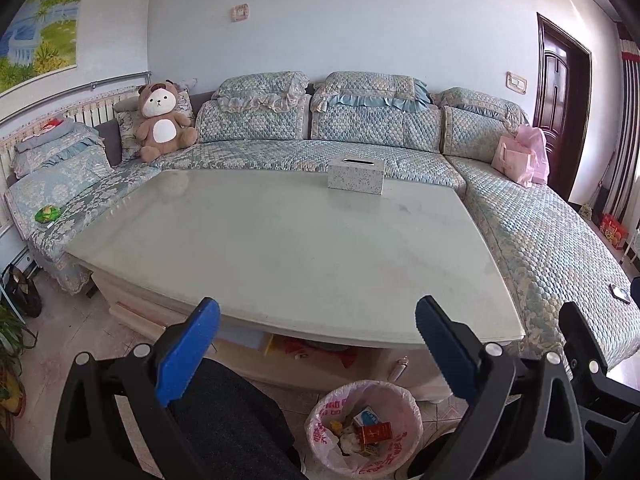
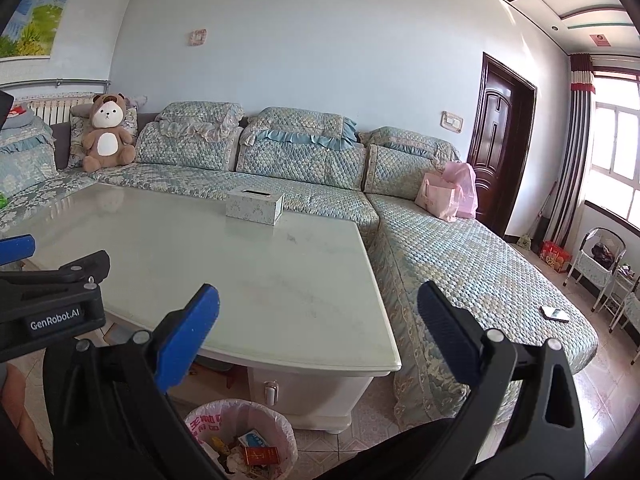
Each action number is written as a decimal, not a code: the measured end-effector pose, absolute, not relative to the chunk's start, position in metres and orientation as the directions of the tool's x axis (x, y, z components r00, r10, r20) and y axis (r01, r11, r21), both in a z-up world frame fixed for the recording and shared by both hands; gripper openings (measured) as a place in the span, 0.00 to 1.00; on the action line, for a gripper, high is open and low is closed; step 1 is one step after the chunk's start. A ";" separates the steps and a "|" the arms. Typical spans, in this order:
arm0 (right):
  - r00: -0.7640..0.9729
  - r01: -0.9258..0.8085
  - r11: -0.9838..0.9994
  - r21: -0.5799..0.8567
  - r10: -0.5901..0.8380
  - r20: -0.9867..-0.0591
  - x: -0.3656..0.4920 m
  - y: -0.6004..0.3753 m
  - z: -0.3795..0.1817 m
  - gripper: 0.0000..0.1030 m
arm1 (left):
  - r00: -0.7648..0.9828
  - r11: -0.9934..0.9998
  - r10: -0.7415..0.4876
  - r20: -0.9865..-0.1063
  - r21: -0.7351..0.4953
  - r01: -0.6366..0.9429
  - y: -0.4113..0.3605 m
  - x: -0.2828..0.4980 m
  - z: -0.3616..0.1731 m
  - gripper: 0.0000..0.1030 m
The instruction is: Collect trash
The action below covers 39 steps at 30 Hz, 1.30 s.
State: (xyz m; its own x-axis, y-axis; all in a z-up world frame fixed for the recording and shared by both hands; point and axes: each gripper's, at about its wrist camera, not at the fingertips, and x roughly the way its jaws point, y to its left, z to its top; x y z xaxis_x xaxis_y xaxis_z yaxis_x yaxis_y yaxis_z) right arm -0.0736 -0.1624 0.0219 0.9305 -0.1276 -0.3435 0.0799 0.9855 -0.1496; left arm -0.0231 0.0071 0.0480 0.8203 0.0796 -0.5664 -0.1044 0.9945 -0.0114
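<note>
1. You get bright, even daylight; the window [image 2: 614, 152] at the right view's far right is blown out white.
2. The bench [image 1: 288, 248] top carries soft glare and faint reflections.
3. Fisheye bends the walls, and your frame corners go black.
4. Focus is sharp throughout.

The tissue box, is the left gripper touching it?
Apart. In the left wrist view, the open left gripper sits near the table's front edge; the tissue box stands at the far edge.

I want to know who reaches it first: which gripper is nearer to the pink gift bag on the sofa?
Right. The right gripper is on the side of the pink paper gift bag; the left gripper is farther left, over the bin.
</note>
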 end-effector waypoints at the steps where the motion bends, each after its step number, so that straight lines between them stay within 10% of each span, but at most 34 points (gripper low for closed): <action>1: 0.930 0.078 0.986 -0.150 -0.126 -0.344 -0.074 -0.162 0.022 0.94 | 0.820 0.994 0.078 -0.567 -0.017 -0.106 0.008 -0.024 0.048 0.93; 39: 0.933 0.066 0.986 -0.151 -0.114 -0.341 -0.075 -0.157 0.026 0.94 | 0.825 0.993 0.093 -0.557 -0.010 -0.119 0.005 -0.027 0.052 0.93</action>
State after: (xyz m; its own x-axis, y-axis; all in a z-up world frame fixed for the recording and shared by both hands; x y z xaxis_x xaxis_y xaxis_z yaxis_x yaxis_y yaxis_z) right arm -0.0752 -0.1566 0.0264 0.9330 -0.1145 -0.3411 0.0659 0.9864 -0.1508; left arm -0.0273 0.0054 0.0523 0.8252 0.0932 -0.5571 -0.1187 0.9929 -0.0097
